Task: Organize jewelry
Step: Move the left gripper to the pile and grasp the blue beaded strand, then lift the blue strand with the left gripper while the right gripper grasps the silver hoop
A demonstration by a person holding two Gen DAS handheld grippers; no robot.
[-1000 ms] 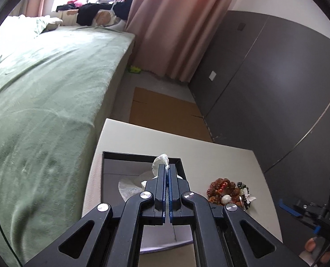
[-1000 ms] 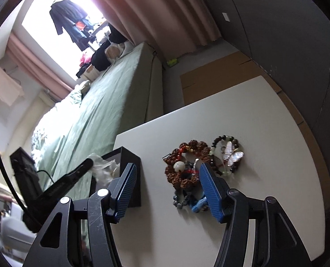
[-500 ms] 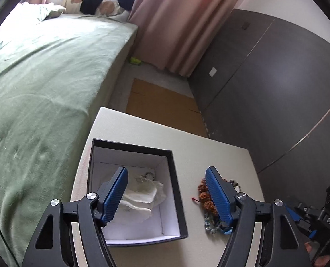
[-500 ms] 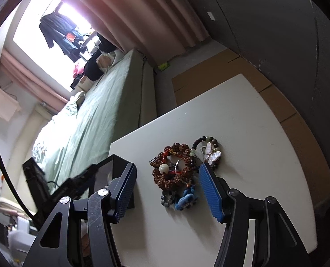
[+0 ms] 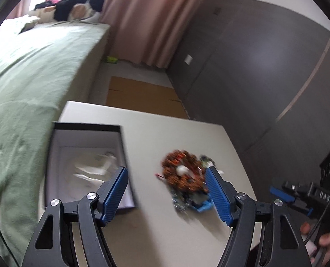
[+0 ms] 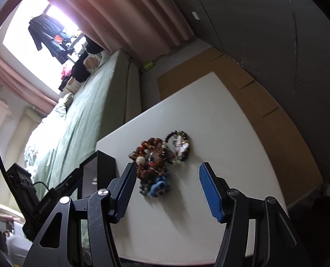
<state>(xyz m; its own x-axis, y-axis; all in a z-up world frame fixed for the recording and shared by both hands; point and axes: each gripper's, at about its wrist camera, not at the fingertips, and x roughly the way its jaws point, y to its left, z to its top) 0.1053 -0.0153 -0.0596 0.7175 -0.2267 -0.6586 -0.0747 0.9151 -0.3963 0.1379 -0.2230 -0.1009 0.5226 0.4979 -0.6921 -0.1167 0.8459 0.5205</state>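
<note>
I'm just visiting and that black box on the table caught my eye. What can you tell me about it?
The box is black outside and white inside, rectangular, with no lid on it. It looks like stiff card. It sits flat at the table's edge nearest the bed, left of the jewelry pile and apart from it. Something pale and crumpled, like cloth or tissue, lies inside, blurred. No gripper touches the box.

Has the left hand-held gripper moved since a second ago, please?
Yes. The left hand-held gripper shifted right, from over the box towards the jewelry, jaws now open.

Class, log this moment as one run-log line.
left tongs: open, empty | right tongs: open, empty | heap of beaded bracelets: on white table | black open box: beside heap
</note>
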